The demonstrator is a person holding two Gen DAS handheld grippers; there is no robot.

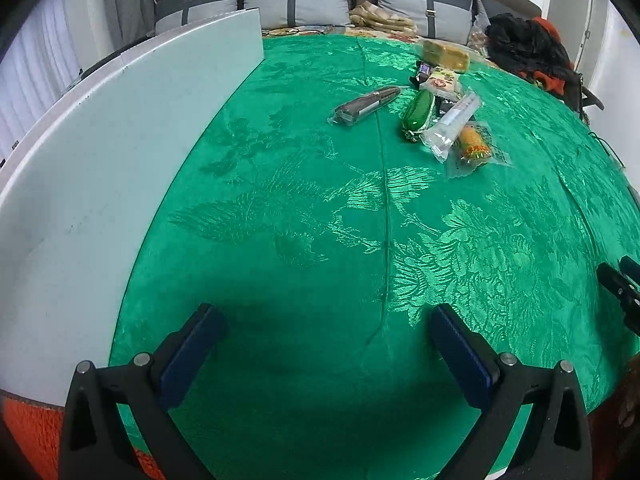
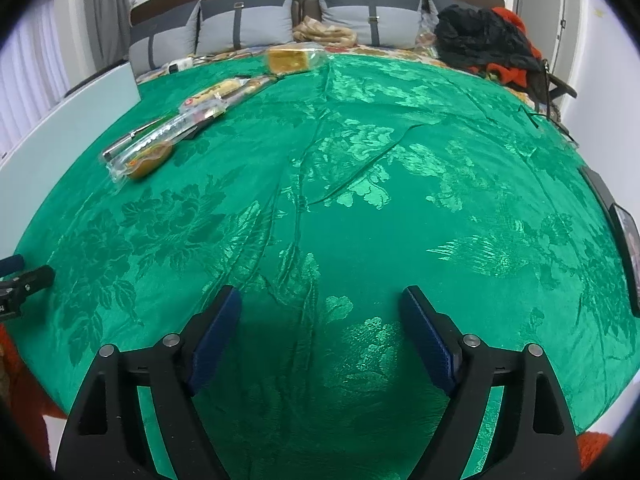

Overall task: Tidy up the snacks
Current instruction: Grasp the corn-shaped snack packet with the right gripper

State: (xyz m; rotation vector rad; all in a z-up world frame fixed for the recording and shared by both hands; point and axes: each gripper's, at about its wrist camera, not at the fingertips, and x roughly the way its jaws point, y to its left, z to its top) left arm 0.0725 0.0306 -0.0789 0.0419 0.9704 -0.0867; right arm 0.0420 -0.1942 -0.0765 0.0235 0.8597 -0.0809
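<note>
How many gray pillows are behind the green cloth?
4 show in the right wrist view: pillow one far left, pillow two beside it, pillow three right of the gap, pillow four partly hidden by dark clothes. More may be hidden.

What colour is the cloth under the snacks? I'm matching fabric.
The shiny floral-patterned cloth is emerald green with a lighter woven flower design, clearest in the right wrist view.

A green floral-patterned cloth (image 1: 320,216) covers the whole surface. At its far side lies a cluster of wrapped snacks: a dark stick pack (image 1: 366,106), a green packet (image 1: 418,114), a clear tube pack (image 1: 454,120), an orange snack in clear wrap (image 1: 474,144) and a yellow cake block (image 1: 446,55) farthest off. A white board (image 1: 120,152) lies along the cloth's left edge.
</note>
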